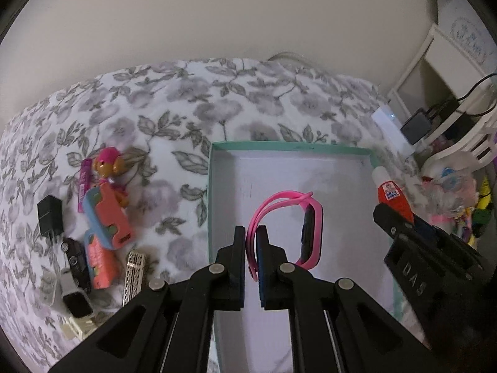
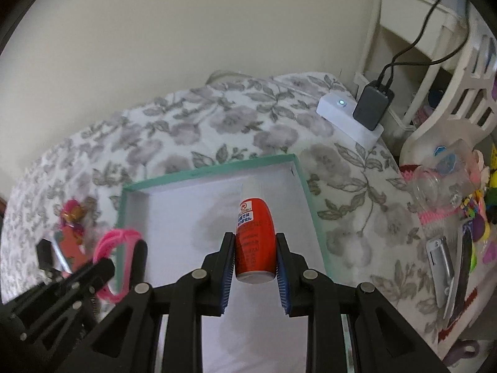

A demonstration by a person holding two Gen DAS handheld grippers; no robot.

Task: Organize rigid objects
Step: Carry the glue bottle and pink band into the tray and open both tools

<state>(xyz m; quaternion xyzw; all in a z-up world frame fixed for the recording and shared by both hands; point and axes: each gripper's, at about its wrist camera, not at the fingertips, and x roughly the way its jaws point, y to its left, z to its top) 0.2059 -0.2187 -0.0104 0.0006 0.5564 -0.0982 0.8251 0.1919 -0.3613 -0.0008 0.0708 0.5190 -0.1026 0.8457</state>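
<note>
The left gripper (image 1: 252, 242) has its fingers (image 1: 238, 248) squeezed tight on the strap of a pink watch (image 1: 289, 233). The watch hangs over the white inside of a box (image 1: 279, 146) with a green rim, and its dark face looks to the side. The right gripper (image 2: 254, 256) has its fingers (image 2: 228, 258) pressed on both sides of a small red bottle (image 2: 254, 236) with a white cap. The bottle points away from the camera and is held over the same box, near its right side. The box lies on a bed (image 1: 186, 99) with a gray flower cover. To the left of the box, on the bed, sits a bunch of small things close together: a little toy dog (image 1: 107, 163) with a pink hat, two orange and blue toy blocks (image 1: 107, 217), a black plug (image 1: 49, 216), a small black toy car (image 1: 74, 256), a gray watch (image 1: 73, 295) and a silver model building (image 1: 134, 275). At the far right corner of the bed lies a white box with a small light (image 2: 344, 115), and a dark charger (image 2: 374, 108) with a black cord leans on it. Past the right edge of the bed are colorful toys (image 2: 466, 205).
</note>
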